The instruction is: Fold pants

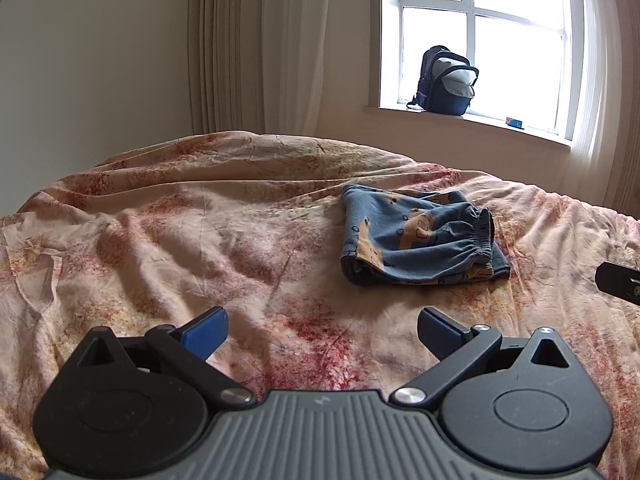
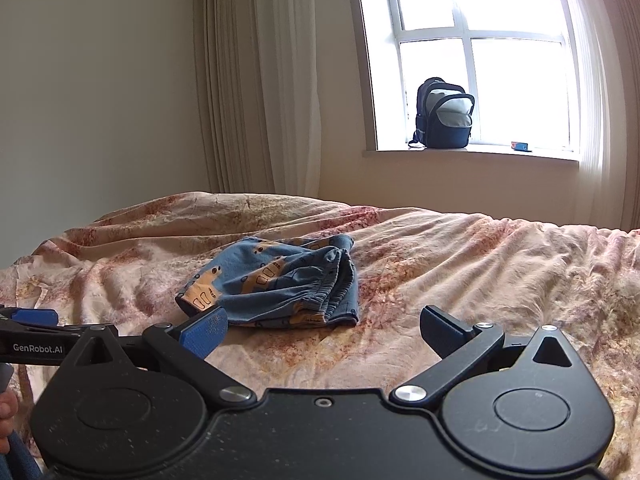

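"GenRobot.AI" is being shown in white letters on a black gripper body at the left edge of the right wrist view; this is the left gripper (image 2: 30,316) seen from the side, with one blue fingertip showing. No other writing is being made out in either view; the print on the pants is only being read as orange shapes outlined in black.

The pants (image 1: 420,240) are being carried by the bed (image 1: 160,240), folded into a compact blue bundle with the gathered waistband turned toward the bed's right side. They are lying toward the far edge, apart from both grippers.

In the left wrist view the left gripper (image 1: 322,330) is being held wide open above the floral bedcover, nothing between its blue fingers. The right gripper (image 2: 324,330) is likewise being held spread and empty, the pants (image 2: 276,284) lying just beyond its left finger.

Only the right wrist view is showing part of a hand (image 2: 6,416) at its lower left edge. A backpack (image 1: 446,80) and a small blue box (image 1: 515,122) are being shown on the windowsill in both views.
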Demonstrator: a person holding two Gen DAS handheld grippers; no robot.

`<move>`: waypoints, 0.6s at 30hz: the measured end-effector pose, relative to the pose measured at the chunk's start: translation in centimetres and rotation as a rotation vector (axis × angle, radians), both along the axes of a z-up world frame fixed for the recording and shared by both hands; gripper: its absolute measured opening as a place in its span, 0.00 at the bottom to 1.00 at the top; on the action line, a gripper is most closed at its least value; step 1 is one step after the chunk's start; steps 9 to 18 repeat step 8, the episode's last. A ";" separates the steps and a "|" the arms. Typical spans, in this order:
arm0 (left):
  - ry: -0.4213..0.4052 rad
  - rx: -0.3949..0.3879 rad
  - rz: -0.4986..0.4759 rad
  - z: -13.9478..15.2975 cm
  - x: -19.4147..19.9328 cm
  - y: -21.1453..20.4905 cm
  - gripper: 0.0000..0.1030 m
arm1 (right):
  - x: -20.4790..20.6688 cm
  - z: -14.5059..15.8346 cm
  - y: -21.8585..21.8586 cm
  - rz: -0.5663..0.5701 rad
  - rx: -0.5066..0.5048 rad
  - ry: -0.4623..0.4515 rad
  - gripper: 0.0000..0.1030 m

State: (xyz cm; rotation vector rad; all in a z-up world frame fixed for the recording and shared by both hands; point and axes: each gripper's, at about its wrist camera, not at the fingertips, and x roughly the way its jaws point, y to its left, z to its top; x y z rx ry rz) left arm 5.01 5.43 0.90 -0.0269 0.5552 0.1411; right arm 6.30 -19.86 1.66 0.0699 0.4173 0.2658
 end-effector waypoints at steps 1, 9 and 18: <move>0.000 -0.006 -0.003 0.0 0.0 0.1 1.00 | 0.0 0.0 0.0 0.002 -0.001 0.001 0.99; 0.002 -0.021 -0.018 0.0 0.0 0.2 1.00 | -0.1 -0.1 0.3 0.014 -0.011 0.004 0.99; 0.002 -0.021 -0.018 0.0 0.0 0.2 1.00 | -0.1 -0.1 0.3 0.014 -0.011 0.004 0.99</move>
